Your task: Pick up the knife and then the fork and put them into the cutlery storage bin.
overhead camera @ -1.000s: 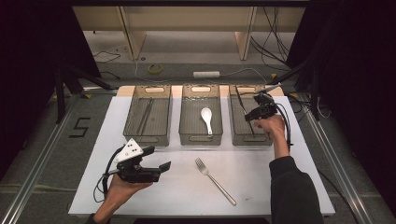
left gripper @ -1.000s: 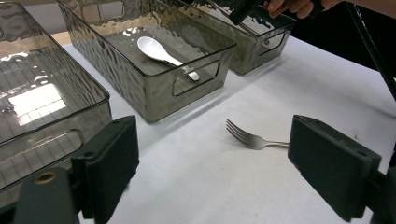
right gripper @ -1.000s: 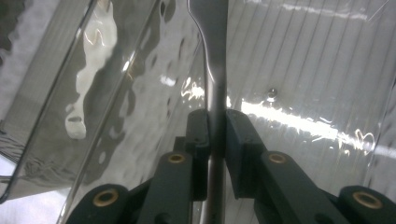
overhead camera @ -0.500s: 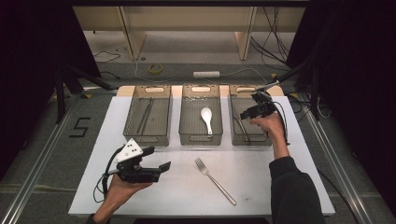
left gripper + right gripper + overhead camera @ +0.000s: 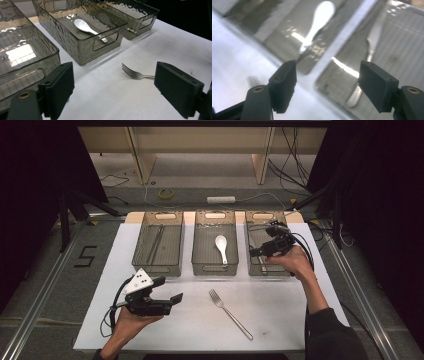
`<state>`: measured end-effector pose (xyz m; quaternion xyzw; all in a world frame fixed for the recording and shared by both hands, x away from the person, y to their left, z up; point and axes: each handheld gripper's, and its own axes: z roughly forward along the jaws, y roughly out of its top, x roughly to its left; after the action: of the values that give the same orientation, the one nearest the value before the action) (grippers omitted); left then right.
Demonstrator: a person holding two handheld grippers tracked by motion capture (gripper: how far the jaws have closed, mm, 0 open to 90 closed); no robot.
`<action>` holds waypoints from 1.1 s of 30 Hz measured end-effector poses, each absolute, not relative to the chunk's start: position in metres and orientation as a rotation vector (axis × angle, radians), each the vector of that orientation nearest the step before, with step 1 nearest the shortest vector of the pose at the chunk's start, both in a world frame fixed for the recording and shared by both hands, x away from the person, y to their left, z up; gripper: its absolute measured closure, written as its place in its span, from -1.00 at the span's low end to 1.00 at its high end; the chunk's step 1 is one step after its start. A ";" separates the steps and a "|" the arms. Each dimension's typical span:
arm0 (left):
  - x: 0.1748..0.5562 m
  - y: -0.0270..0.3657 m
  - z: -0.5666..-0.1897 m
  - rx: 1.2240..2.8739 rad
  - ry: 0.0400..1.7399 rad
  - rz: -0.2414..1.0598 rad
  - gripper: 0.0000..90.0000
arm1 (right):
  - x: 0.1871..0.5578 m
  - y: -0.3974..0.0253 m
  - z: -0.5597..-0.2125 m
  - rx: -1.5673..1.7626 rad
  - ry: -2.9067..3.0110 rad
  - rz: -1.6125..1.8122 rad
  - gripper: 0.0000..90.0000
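Gaping wide, both hand-held grippers hold nothing.

fork handle hidden behind tongs

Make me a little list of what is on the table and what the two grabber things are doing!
Surface: white rectangular table mat
Containers: three clear smoky plastic bins in a row; left bin, middle bin, right bin
Middle bin holds: white ceramic soup spoon
Left bin holds: long thin sticks, too small to name
On the mat: silver metal fork, tines toward the bins
Left gripper: jaws open, low over the mat, aimed at the fork
Right gripper: jaws open, above the right bin
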<state>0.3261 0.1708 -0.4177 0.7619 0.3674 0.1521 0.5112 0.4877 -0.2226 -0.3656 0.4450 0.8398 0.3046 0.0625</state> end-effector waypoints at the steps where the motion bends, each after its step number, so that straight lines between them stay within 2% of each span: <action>1: 0.326 0.171 -0.417 1.830 0.884 0.366 -0.65 | 0.481 -0.220 -0.363 1.315 2.547 0.926 -0.30; 8: 0.326 0.172 -0.417 1.818 0.886 0.369 -0.65 | 0.444 -0.204 -0.360 1.150 2.600 0.909 -0.32; 15: 0.325 0.172 -0.417 1.813 0.875 0.375 -0.65 | 0.407 -0.190 -0.371 1.055 2.676 0.930 -0.31; 33: 0.325 0.172 -0.417 1.813 0.877 0.373 -0.65 | 0.389 -0.170 -0.390 0.967 2.785 0.835 -0.32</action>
<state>0.3249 0.1724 -0.4170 0.7563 0.3658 0.1556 0.5197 0.3894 -0.1705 -0.3898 0.3153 0.9082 0.2724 0.0389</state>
